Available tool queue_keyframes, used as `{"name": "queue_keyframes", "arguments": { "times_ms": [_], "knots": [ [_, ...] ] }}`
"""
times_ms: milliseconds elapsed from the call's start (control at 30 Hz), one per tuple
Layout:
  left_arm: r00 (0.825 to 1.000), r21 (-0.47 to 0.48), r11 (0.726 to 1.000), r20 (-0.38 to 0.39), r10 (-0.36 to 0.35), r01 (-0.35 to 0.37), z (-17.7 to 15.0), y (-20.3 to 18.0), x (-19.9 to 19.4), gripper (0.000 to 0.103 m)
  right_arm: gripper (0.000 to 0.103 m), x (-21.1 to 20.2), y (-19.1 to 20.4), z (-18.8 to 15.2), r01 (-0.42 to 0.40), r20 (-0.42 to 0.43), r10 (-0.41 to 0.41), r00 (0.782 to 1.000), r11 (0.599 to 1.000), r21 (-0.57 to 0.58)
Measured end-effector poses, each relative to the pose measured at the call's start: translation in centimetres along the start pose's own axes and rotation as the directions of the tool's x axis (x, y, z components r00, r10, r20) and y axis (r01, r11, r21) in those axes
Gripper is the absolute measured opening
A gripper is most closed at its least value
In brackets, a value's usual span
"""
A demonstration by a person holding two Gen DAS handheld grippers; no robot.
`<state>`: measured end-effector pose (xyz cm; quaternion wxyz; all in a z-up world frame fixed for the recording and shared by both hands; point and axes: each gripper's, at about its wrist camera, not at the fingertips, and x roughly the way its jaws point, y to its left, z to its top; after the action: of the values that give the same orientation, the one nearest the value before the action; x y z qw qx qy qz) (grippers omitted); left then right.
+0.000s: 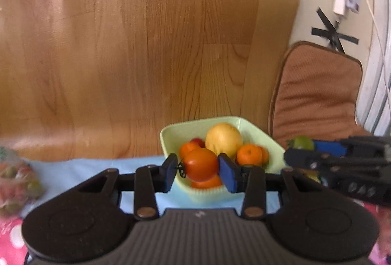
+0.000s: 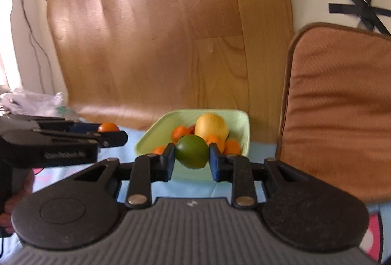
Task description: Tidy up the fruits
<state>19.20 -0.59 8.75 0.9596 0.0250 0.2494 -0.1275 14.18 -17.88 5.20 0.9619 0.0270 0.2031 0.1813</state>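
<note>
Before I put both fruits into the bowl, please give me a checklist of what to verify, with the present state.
1. Left gripper jaws shut on the red tomato: ok.
2. Right gripper jaws shut on the green fruit: ok.
3. Green bowl in view ahead: ok.
4. Free room in the bowl, beside the yellow fruit and oranges: cannot tell.
5. Grippers apart, not touching: ok.

Bright daylight; glare on wood panel [image 2: 136,8]; motion blur, fisheye edges.
</note>
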Motion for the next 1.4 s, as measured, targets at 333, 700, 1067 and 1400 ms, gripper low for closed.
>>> {"name": "queue_keyframes", "arguments": {
  "times_ms": [333,700,1067,1400],
  "knots": [
    [0.997,-0.03,0.999,-0.074,-0.03,0.028,0.3,0.6,5.5,0.037,0.032,4.1,-1.1,0.4,-0.019,-0.029,0.018,0.999,1.0,-0.009],
    [0.995,-0.051,0.998,-0.101,0.019,-0.025,0.8,0.7,8.2,0.053,0.047,7.4,-3.3,1.9,-0.036,-0.045,0.041,0.998,0.993,0.109],
    [0.999,-0.101,0.994,-0.014,0.04,-0.041,0.8,-0.4,-0.1,0.055,0.051,-1.9,-4.4,0.8,-0.082,0.055,0.069,0.996,0.953,0.29],
    [0.995,-0.055,0.994,0.015,0.094,-0.093,-6.9,-4.9,-9.4,0.092,0.065,-12.7,1.5,-7.0,-0.058,0.061,0.042,0.997,0.958,0.281]
  ]
}}
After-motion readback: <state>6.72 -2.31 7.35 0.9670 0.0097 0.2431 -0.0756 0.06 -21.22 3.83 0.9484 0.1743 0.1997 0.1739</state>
